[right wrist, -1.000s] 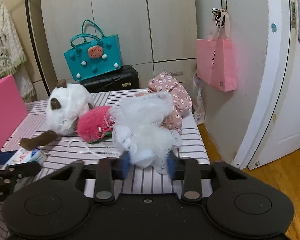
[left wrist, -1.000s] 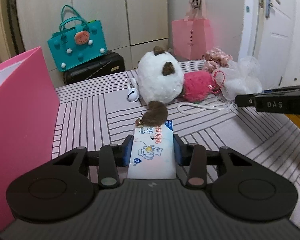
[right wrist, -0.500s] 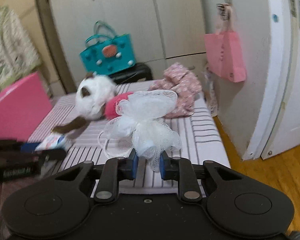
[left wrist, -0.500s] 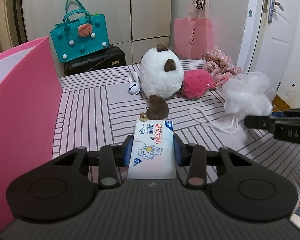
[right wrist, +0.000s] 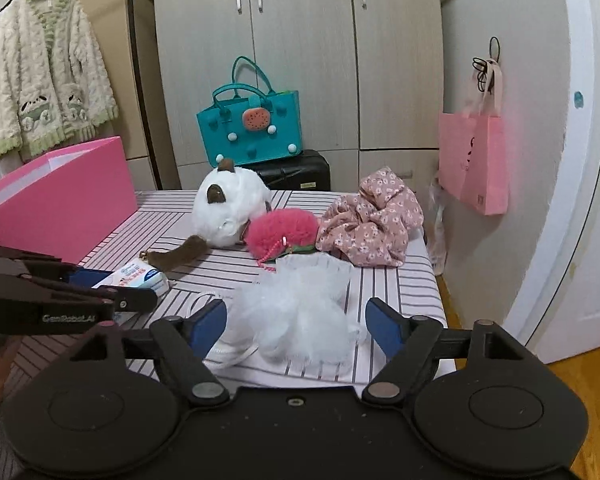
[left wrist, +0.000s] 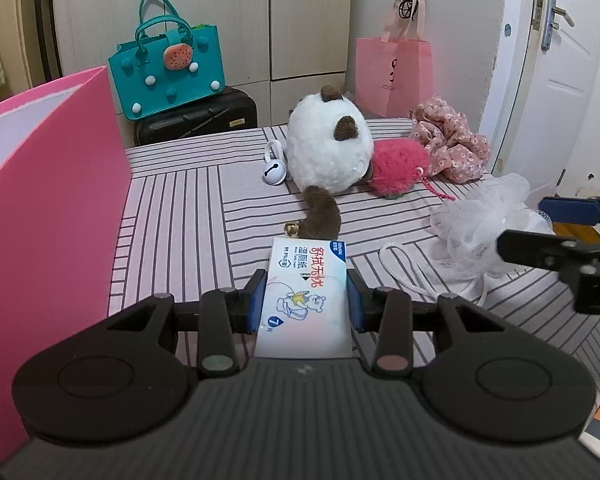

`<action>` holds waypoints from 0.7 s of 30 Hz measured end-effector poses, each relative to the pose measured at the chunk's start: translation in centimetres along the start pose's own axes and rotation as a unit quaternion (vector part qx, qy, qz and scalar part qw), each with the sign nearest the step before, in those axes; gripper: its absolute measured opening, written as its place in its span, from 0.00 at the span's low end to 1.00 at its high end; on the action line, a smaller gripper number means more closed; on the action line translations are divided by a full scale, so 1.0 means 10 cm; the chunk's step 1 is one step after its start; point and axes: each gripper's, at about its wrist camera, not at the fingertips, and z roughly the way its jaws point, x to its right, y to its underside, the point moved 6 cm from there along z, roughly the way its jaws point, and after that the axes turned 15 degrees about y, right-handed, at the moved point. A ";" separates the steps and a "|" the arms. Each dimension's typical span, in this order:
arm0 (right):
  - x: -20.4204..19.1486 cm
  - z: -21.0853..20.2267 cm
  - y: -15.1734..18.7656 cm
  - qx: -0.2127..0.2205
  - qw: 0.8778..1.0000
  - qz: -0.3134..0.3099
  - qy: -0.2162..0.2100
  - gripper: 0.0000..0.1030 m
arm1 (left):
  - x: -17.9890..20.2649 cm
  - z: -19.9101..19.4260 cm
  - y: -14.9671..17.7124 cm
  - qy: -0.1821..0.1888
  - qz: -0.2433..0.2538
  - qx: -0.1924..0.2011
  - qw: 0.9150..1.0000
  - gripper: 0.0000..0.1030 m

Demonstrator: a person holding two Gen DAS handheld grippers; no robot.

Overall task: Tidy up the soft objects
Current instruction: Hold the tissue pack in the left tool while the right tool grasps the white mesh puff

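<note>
at the far left stands the pink box (left wrist: pixel 48 208), its wall upright along the edge of the striped table (left wrist: pixel 188 208). just beside it, low in the left wrist view, the left gripper (left wrist: pixel 306 300) has its blue pads pressed on both sides of a wipes pack (left wrist: pixel 306 284), jaws narrow and clamped on it, the pack's far end pointing toward the plush. a small gold bell (left wrist: pixel 291 229) sits at that far end, touching the brown tail (left wrist: pixel 322 216) of the white plush (left wrist: pixel 326 148). a white bell charm (left wrist: pixel 274 168) lies to the left of the plush. on the plush's right, touching it, lies a pink puff (left wrist: pixel 398 166), and past that a floral cloth (left wrist: pixel 450 148) bunched at the table's far right corner. nearer, at the right edge, a white mesh pouf (right wrist: pixel 296 312) rests on the table with its cord (left wrist: pixel 408 268) looped beside it. the right gripper (right wrist: pixel 296 322) is opening, its jaws wide on either side of the pouf, pads clear of the mesh. behind the table, a teal bag (left wrist: pixel 168 76) sits on a black case (left wrist: pixel 198 118); a pink paper bag (left wrist: pixel 394 76) hangs on the wall at right.
</note>
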 end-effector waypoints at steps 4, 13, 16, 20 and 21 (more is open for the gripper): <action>-0.06 0.13 -0.02 -0.008 1.000 -0.015 -0.002 0.78 | -0.01 0.00 0.00 0.000 -0.004 0.000 1.000 0.38; -0.17 0.32 0.06 -0.031 0.999 -0.029 -0.002 0.43 | -0.01 -0.02 0.01 -0.002 -0.007 -0.004 1.000 0.38; -0.12 0.31 0.07 -0.033 0.999 -0.009 -0.005 0.34 | -0.02 -0.04 0.01 0.000 -0.015 -0.007 1.000 0.38; -0.04 0.26 0.09 -0.036 0.999 0.014 -0.008 0.30 | -0.02 -0.05 0.01 0.001 -0.017 -0.012 1.000 0.38; -0.03 0.25 0.09 -0.038 0.999 0.018 -0.009 0.30 | -0.01 -0.06 0.02 0.001 -0.017 -0.013 1.000 0.38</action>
